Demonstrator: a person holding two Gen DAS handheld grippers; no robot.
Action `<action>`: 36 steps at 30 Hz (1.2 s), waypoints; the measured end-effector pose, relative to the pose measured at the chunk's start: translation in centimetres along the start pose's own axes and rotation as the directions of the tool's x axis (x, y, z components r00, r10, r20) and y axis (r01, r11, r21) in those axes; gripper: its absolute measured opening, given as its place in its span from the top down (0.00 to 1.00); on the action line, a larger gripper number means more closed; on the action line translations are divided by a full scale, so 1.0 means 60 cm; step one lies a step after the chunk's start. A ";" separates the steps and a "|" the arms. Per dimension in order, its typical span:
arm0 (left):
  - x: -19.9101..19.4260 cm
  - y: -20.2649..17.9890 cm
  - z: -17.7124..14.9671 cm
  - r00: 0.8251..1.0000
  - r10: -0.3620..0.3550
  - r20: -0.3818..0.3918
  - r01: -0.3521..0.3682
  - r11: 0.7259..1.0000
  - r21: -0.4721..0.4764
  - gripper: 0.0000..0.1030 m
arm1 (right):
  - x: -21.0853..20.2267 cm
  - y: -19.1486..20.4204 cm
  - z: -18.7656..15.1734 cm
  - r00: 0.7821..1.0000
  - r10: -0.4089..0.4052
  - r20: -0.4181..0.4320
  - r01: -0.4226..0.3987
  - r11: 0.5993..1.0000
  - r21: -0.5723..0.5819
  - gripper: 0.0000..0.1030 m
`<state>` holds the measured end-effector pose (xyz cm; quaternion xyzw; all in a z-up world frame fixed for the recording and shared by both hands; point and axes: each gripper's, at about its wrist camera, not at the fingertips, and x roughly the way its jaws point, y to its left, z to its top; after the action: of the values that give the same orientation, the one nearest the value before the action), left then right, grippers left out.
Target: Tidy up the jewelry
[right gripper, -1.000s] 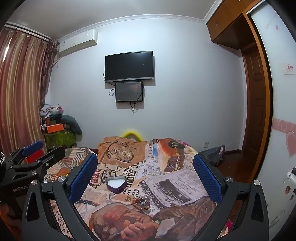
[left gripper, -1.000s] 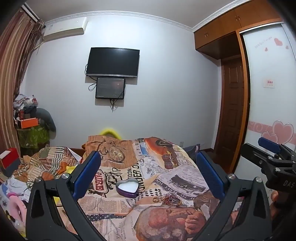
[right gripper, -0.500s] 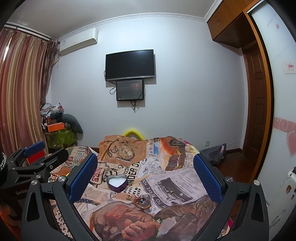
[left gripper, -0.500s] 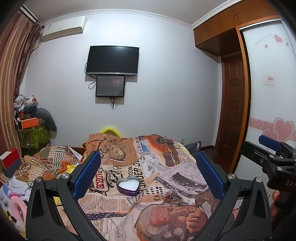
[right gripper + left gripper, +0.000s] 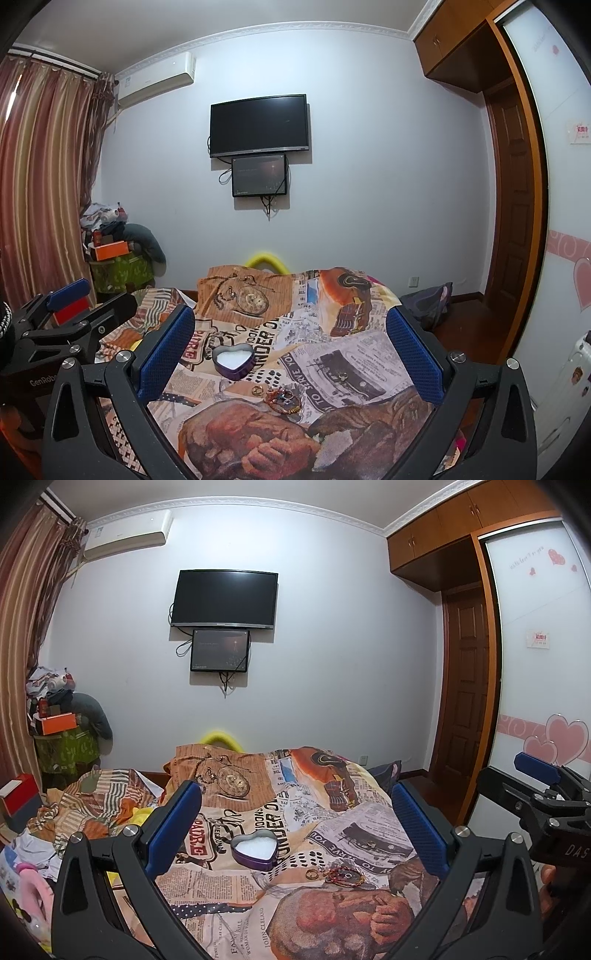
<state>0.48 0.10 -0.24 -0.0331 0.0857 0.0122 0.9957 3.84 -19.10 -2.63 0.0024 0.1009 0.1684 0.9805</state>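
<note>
Both grippers hang above the bed [image 5: 332,805], well short of the jewelry, and each is spread wide with nothing between its pads. The left gripper [image 5: 295,823] frames the purple heart-shaped tin [image 5: 255,849], which lies open on the newspaper-print cover with its pale lining showing. The right gripper [image 5: 291,350] sees the same tin [image 5: 233,361] from a little further right.

Compared with a second ago, the bed sits slightly lower in both views and the tin has slid a touch down the frame — a small lift or upward tilt of the cameras, nothing more. No piece of jewelry has shifted. Probably the person is only settling the pose before starting, so the task looks as yet untouched.

The things to be sorted lie just in front of the tin: a gold ring [image 5: 311,874], and beside it a tangle of red and gold bracelets [image 5: 345,875]. A smaller ring [image 5: 342,376] rests apart, further right on the cover, clearest in the right wrist view.

The likely first move is a descent onto the gold ring — a thin target on soft, yielding cloth.
</note>
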 end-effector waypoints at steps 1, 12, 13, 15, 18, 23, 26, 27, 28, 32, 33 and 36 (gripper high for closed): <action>0.002 -0.002 -0.003 1.000 0.000 0.000 0.000 1.000 0.001 0.00 | 0.000 0.000 0.000 1.000 0.000 -0.001 0.000 1.000 0.001 0.00; 0.002 0.000 -0.002 1.000 0.003 -0.005 -0.003 1.000 -0.001 0.00 | 0.002 -0.002 -0.002 1.000 0.001 -0.007 -0.001 1.000 0.005 0.00; 0.002 0.001 -0.002 1.000 0.004 -0.006 -0.004 1.000 -0.002 0.00 | 0.002 -0.001 -0.002 1.000 0.001 -0.007 -0.001 1.000 0.004 0.00; 0.004 0.001 -0.002 1.000 0.004 -0.007 -0.004 1.000 -0.004 0.00 | 0.001 -0.001 -0.002 1.000 0.000 -0.006 0.000 1.000 0.003 0.00; 0.007 0.000 -0.001 1.000 0.003 -0.008 -0.003 1.000 -0.004 0.00 | 0.002 -0.002 0.000 1.000 0.000 -0.006 0.000 1.000 0.004 0.00; 0.008 -0.002 -0.001 1.000 0.003 -0.008 -0.003 1.000 -0.004 0.00 | 0.002 -0.002 0.000 1.000 0.000 -0.008 0.000 1.000 0.004 0.00; 0.009 -0.002 -0.001 1.000 0.002 -0.010 -0.002 1.000 -0.003 0.00 | 0.003 -0.002 -0.001 1.000 0.000 -0.009 0.000 1.000 0.004 0.00; 0.009 -0.003 -0.002 1.000 0.002 -0.009 -0.002 1.000 -0.004 0.00 | 0.002 -0.002 -0.001 1.000 -0.001 -0.009 0.001 1.000 0.004 0.00; 0.010 -0.003 -0.001 1.000 0.001 -0.010 -0.001 1.000 -0.004 0.00 | 0.003 -0.002 -0.001 1.000 0.000 -0.010 0.000 1.000 0.004 0.00; 0.013 -0.004 -0.002 1.000 -0.001 -0.012 0.001 1.000 -0.004 0.00 | 0.003 -0.003 -0.001 1.000 -0.002 -0.014 0.002 1.000 0.003 0.00; 0.014 -0.004 -0.003 1.000 -0.002 -0.014 0.001 1.000 -0.005 0.00 | 0.005 -0.003 0.000 1.000 -0.002 -0.016 0.002 1.000 0.003 0.00; 0.019 -0.003 -0.003 1.000 -0.002 -0.017 0.001 1.000 -0.006 0.00 | 0.007 -0.003 -0.002 1.000 -0.003 -0.021 0.003 1.000 0.004 0.00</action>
<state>1.57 -0.08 -0.60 -0.0363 0.0942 0.0115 0.9948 4.29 -19.15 -2.84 0.0024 0.1116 0.1666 0.9797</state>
